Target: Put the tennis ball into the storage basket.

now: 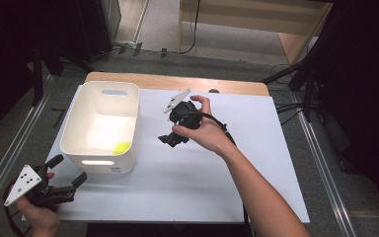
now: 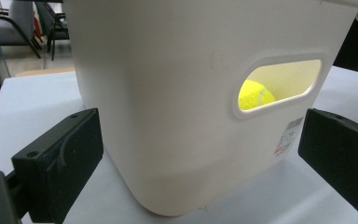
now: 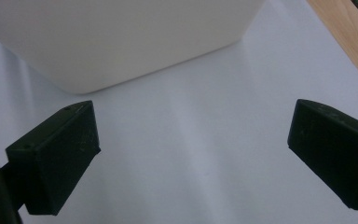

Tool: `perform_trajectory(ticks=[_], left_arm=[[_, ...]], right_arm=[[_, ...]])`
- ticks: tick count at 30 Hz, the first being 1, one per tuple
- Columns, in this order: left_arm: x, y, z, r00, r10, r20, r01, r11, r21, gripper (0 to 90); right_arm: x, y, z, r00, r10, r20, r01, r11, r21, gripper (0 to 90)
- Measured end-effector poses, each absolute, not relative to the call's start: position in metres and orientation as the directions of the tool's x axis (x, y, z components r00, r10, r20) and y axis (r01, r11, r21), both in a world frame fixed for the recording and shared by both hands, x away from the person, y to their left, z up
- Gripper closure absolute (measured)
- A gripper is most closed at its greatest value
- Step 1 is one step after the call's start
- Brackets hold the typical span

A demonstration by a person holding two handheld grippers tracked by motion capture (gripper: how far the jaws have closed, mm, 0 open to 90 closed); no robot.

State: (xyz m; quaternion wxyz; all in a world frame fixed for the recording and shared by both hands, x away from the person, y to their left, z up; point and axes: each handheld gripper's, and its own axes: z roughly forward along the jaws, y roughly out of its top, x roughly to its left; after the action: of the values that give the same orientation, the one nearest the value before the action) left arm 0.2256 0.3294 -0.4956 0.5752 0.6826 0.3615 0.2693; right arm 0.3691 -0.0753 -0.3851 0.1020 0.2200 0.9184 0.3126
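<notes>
While the yellow tennis ball (image 1: 122,146) is lying at the bottom of the white bin (image 1: 74,129), near its front right corner, we are holding both tools clear of it. Through the oval handle cutout in the bin's near wall, the left gripper view is showing the ball (image 2: 255,95) glowing against the lit inside. The bin is standing upright on the white surface (image 1: 187,182), toward its left side, with a barcode sticker (image 2: 289,135) low on the wall beside the cutout.

Our left hand-held gripper (image 1: 69,170) is hovering at the front left corner of the surface, just short of the bin and pointing at its near wall; its jaws are standing wide apart with nothing between them. Our right hand-held gripper (image 1: 170,139) is sitting to the right of the bin, near it but not touching, angled down toward the bare white sheet. Its jaws are spread wide and gripping nothing, and the right gripper view is showing a rounded bottom corner of the bin (image 3: 121,42) ahead of them. A wooden edge (image 1: 177,81) is running along the far side of the surface.
</notes>
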Motion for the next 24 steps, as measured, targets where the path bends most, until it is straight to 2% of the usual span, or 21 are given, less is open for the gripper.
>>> perform_trajectory(ticks=[24], left_arm=[[0.226, 0.328, -0.496, 0.595, 0.803, -0.041, 0.183, -0.086, 0.979, 0.1]], right_arm=[[0.348, -0.153, -0.424, -0.787, 0.617, 0.0, 0.454, 0.579, 0.677, 0.8]])
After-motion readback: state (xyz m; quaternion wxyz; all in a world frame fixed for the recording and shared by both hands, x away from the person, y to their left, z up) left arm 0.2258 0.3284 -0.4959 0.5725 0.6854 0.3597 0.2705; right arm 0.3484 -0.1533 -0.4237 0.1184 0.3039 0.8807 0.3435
